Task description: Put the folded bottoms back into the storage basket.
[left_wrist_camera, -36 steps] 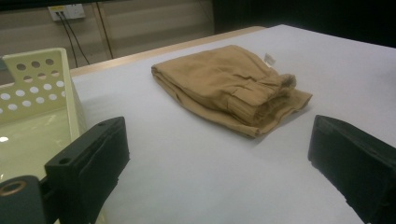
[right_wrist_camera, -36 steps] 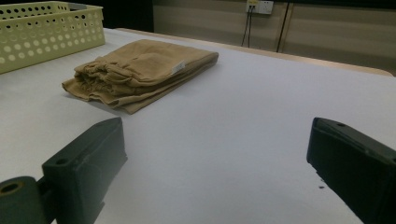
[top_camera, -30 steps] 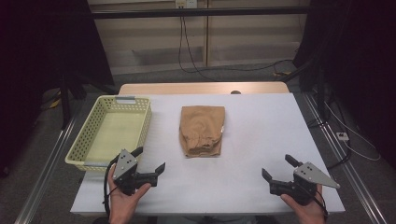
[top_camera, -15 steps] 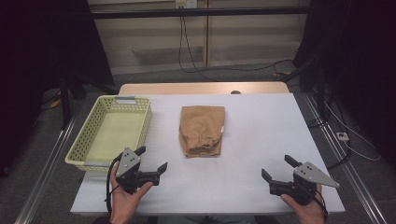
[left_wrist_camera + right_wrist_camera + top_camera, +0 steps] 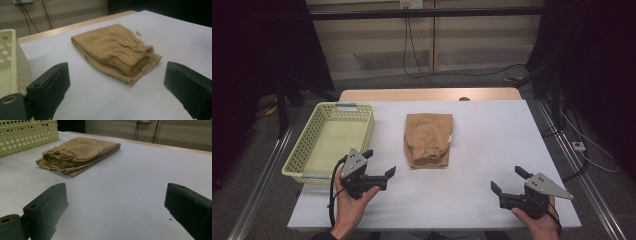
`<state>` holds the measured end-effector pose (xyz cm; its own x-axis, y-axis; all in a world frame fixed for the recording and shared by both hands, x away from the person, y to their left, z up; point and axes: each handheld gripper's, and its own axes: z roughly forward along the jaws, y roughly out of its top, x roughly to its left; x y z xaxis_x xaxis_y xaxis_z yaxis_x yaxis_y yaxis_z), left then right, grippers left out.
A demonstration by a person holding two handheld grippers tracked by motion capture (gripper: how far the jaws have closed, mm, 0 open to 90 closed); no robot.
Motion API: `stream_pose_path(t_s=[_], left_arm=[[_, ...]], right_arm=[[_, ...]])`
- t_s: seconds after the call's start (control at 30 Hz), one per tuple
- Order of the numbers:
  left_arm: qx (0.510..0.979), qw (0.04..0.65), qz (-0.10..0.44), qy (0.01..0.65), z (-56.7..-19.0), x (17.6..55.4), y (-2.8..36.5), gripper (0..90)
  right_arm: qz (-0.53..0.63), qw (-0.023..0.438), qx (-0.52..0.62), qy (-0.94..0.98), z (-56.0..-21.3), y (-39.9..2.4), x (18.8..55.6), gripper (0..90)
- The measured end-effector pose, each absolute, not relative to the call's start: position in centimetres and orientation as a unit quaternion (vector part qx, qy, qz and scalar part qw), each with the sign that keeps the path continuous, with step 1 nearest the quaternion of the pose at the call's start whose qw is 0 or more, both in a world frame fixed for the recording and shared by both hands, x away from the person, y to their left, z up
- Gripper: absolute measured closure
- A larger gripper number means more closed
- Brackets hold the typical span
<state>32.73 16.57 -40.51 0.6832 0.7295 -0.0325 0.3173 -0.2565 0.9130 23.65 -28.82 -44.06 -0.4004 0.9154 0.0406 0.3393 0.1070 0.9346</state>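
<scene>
A folded tan garment (image 5: 428, 140) lies flat in the middle of the white table (image 5: 492, 130), its gathered waistband toward the near side. My left gripper (image 5: 379, 162) is held low to the garment's near left, open, with nothing between its jaws. In the left gripper view the garment (image 5: 115, 50) sits just beyond the open gripper (image 5: 117, 75). My right gripper (image 5: 508, 179) is open near the front right corner, well away from the garment. The right gripper view has the garment (image 5: 77, 153) far off to the left, past the open gripper (image 5: 116, 188).
A pale yellow perforated basket (image 5: 369, 130) stands at the table's left, beside my left gripper, and nothing shows inside it. Its wall shows in the left gripper view (image 5: 12, 65) and the right gripper view (image 5: 27, 135). Cables hang behind the table.
My left gripper has shifted slightly forward and to the right, toward the garment. The right gripper and the garment have stayed where they were.
</scene>
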Motion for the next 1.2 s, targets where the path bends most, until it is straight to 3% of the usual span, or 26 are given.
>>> stream_pose_path(t_s=[1.2], left_arm=[[0.782,0.476,0.171,0.364,-39.8,40.9,11.7,5.5]], right_arm=[[0.485,0.289,0.459,0.686,-44.3,-28.9,24.0,4.1]])
